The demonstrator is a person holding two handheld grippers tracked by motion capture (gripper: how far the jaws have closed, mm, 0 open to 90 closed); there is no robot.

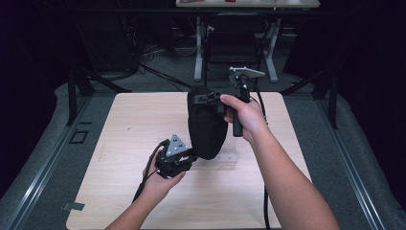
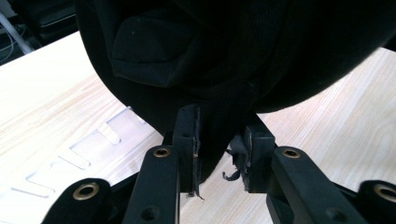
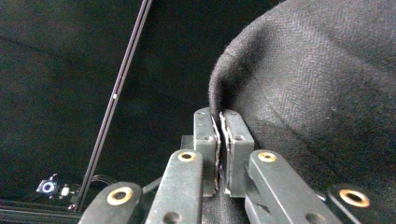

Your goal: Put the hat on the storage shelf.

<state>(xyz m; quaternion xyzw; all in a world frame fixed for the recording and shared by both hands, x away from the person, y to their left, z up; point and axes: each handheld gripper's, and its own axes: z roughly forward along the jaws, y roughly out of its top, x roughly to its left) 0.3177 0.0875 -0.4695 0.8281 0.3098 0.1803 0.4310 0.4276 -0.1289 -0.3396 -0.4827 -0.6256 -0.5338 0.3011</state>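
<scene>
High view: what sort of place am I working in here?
Probably a lab or recording studio: a pale wooden table inside a dark metal frame, cables on the floor, and a desk with a chair behind.

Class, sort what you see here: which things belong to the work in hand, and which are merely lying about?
In the job:
- black fabric bag, hanging above the table
- right gripper, shut on its upper edge
- left gripper, jaws around its lower end

Lying about:
- wooden table
- clear plastic tray on it
- desk behind

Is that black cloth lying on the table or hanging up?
Hanging: the right gripper pinches the black cloth at its top edge, above the table.
</scene>
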